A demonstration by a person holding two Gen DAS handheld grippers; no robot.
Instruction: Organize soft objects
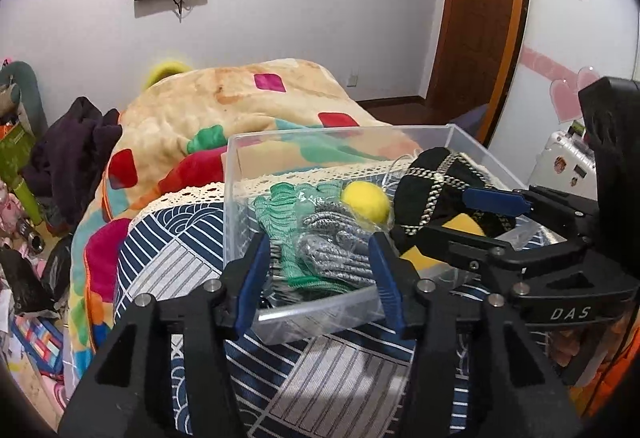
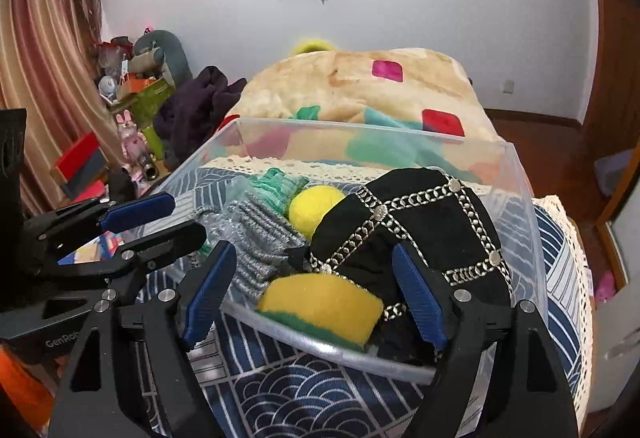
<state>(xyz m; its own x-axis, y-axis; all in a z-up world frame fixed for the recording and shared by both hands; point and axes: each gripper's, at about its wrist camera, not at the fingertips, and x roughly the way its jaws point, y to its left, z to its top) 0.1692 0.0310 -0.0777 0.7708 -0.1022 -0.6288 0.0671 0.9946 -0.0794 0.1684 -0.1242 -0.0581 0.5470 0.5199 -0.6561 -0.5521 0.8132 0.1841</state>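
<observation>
Sponge (image 2: 320, 302) and hat (image 2: 412, 226) in bin (image 2: 360, 134)

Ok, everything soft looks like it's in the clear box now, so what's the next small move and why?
Probably draw both grippers back. The left gripper and right gripper are open and empty, with the sponge, black hat and gloves lying inside the clear box.

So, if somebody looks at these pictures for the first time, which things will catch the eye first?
Probably the clear plastic bin on the blue patterned cloth, filled with soft things: a black chain-trimmed hat at its right, a yellow ball in the middle, a yellow-green sponge at the near wall. Both open grippers, left gripper and right gripper, frame it.
</observation>
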